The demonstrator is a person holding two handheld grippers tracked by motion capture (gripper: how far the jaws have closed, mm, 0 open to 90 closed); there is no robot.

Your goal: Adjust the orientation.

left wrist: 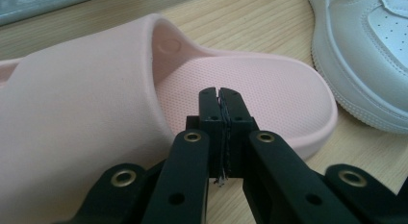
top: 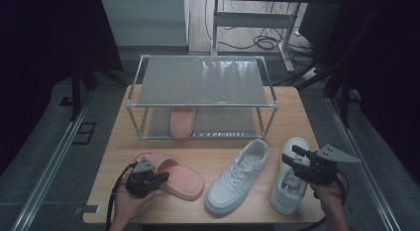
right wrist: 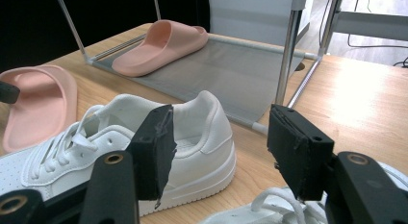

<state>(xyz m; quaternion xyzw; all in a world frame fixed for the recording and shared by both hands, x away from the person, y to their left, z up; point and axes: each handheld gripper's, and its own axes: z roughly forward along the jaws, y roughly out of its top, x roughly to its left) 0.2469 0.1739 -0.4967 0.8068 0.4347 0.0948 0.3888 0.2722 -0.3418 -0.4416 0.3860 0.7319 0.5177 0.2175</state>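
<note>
From the high view, a wooden surface carries a two-tier metal shoe rack at its far side, with one pink slipper lying on the lower shelf. Nearer the person, a second pink slipper lies at the left, and the left gripper rests over its near end, held by the left hand. Two white sneakers stand to the right: a middle sneaker between the two grippers, and a right sneaker directly beneath the right gripper, which the right hand holds above it.

In the left gripper view, the fingers are clenched together with nothing between them, their tips just above the textured footbed of the pink slipper. The slipper's strap rises to the left of the fingers, and the edge of a white sneaker lies off to their right on the surface.

In the right gripper view, the fingers stand released, well apart. Between and beyond them sits the heel of the middle sneaker; laces of the right sneaker show below the gap. Beyond the left finger lies the pink slipper, and farther ahead the other slipper rests on the rack's lower shelf.
</note>
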